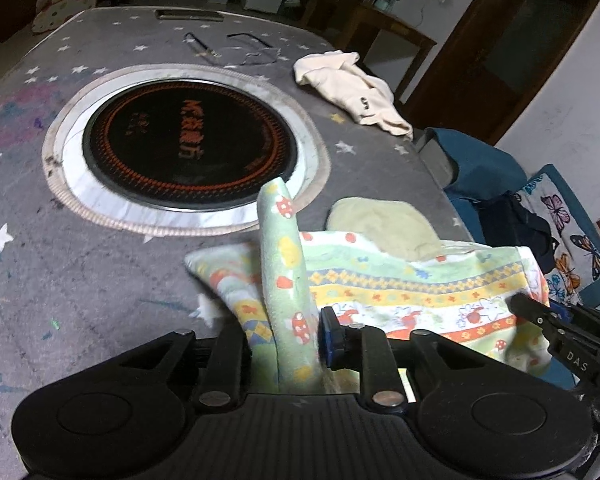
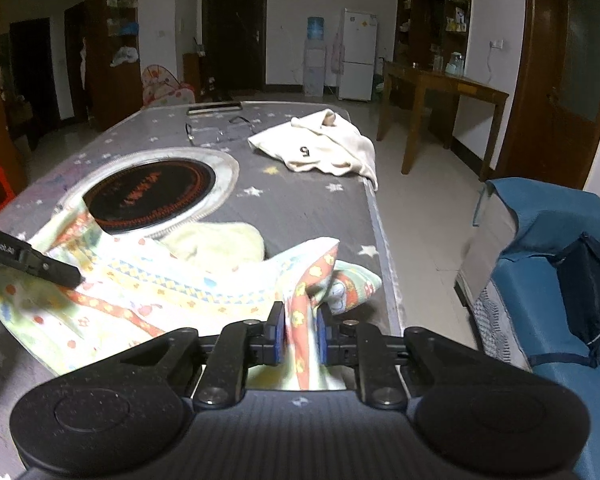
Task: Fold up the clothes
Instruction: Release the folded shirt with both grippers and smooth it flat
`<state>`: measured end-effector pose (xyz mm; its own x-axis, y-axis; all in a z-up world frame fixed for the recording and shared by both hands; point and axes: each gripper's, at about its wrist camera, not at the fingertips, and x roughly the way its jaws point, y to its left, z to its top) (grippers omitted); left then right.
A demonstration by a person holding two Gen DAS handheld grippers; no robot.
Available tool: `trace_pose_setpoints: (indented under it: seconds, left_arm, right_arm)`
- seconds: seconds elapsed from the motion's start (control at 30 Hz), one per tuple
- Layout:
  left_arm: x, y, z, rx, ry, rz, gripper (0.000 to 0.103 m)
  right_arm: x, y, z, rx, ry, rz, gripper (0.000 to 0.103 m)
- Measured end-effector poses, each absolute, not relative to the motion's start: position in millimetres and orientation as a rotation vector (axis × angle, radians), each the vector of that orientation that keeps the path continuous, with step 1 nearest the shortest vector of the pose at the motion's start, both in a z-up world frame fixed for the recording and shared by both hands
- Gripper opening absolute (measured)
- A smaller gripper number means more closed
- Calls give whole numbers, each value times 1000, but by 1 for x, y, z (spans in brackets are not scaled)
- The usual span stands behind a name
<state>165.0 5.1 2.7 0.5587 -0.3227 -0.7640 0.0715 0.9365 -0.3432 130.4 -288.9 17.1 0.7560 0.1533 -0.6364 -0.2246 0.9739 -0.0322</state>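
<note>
Left wrist view: our left gripper has its jaws closed on a rolled edge of the patterned garment, which lies on the near table at 5 o'clock from the round cooktop. Our right gripper pinches another edge, so the cloth stays stretched between us. The cream garment waits at 1 o'clock.

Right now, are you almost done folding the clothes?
Not yet. Nothing looks folded. Both the left gripper and right gripper are pinching the colourful patterned cloth, still rumpled. The cream garment lies crumpled farther along the table, untouched.
</note>
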Motion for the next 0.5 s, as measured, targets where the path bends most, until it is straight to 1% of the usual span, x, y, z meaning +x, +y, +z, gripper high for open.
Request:
trace_pose_setpoints:
  seconds: [0.07,0.13,0.23,0.3,0.37,0.43,0.5]
  left_arm:
    - [164,7,0,-283,956,-228,32]
    - [162,7,-1,-277,958,-220,37]
    - [161,10,-1,-261,957,-196,49]
    - [161,13,-1,-254,955,-184,50]
    - [160,17,0,-248,951,-174,50]
    - [158,20,0,-236,946,-164,50]
    - [156,22,-1,-218,940,-154,50]
  right_arm:
    - [129,-288,14,-125,690,197,18]
    - [129,-291,12,-125,694,187,20]
    - [130,-294,11,-126,695,175,23]
    - [129,-296,12,-128,692,168,31]
    - [128,-296,14,-130,685,167,36]
    - [127,-294,15,-136,680,172,37]
    - [123,-293,15,-132,672,183,40]
